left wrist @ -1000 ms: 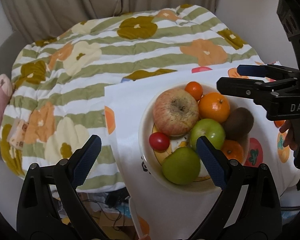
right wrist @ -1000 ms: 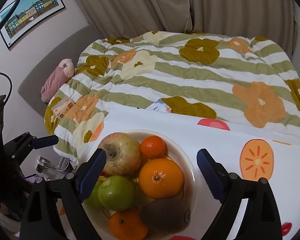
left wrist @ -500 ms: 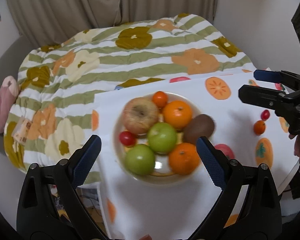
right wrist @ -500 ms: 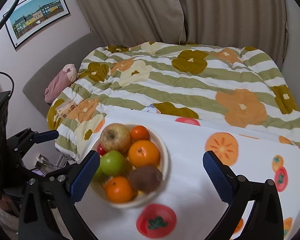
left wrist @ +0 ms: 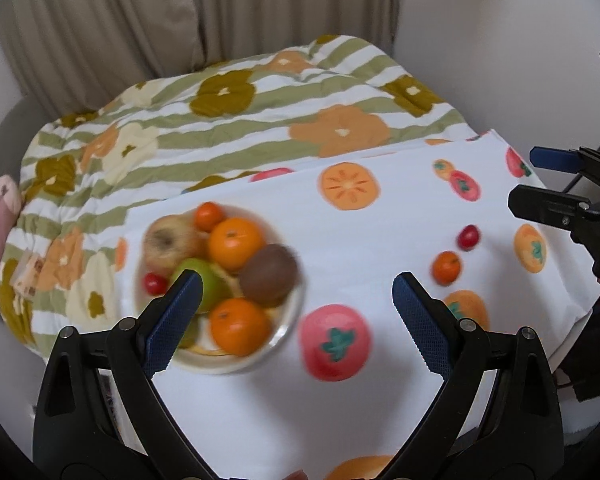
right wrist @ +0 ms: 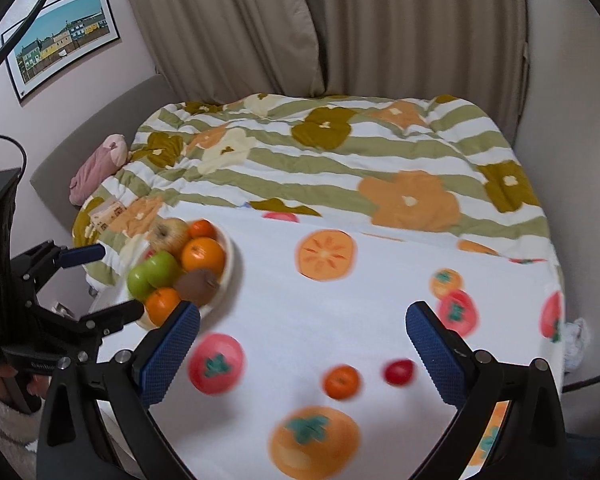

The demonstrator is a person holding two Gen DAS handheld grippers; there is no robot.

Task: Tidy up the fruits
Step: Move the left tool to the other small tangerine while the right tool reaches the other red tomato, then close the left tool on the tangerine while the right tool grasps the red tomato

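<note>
Nearest the right wrist camera, the right gripper (right wrist: 302, 350) stands with its jaws spread wide and nothing between the pads; it hangs over the white fruit-print cloth (right wrist: 340, 312), empty. The left gripper (left wrist: 296, 322) is likewise released and holds nothing, its blue pads apart above the cloth at the near rim of the bowl (left wrist: 260, 354). Just ahead of the right gripper lie two loose pieces, a small orange (right wrist: 341, 381) and a red cherry tomato (right wrist: 398, 372), side by side but apart, resting on the cloth well away from the bowl; the flat tomatoes and persimmons around them are only print. These two look like what is left of the job. Farther off to the left, at the cloth's edge toward the bed, the bowl is already heaped: a russet apple (left wrist: 168, 240), a green apple (left wrist: 204, 284), two big oranges (left wrist: 236, 244), a kiwi (left wrist: 270, 274), a small orange at the back (left wrist: 207, 216) and a red tomato (left wrist: 155, 283) tucked low. So most of the fruit seems gathered, with room scarce on top. My judgement is that the task is near its end, with the loose orange and tomato yet to be picked up and set in the bowl. Beyond lie the flowered quilt (right wrist: 340, 152) and the curtains (right wrist: 300, 28).
</note>
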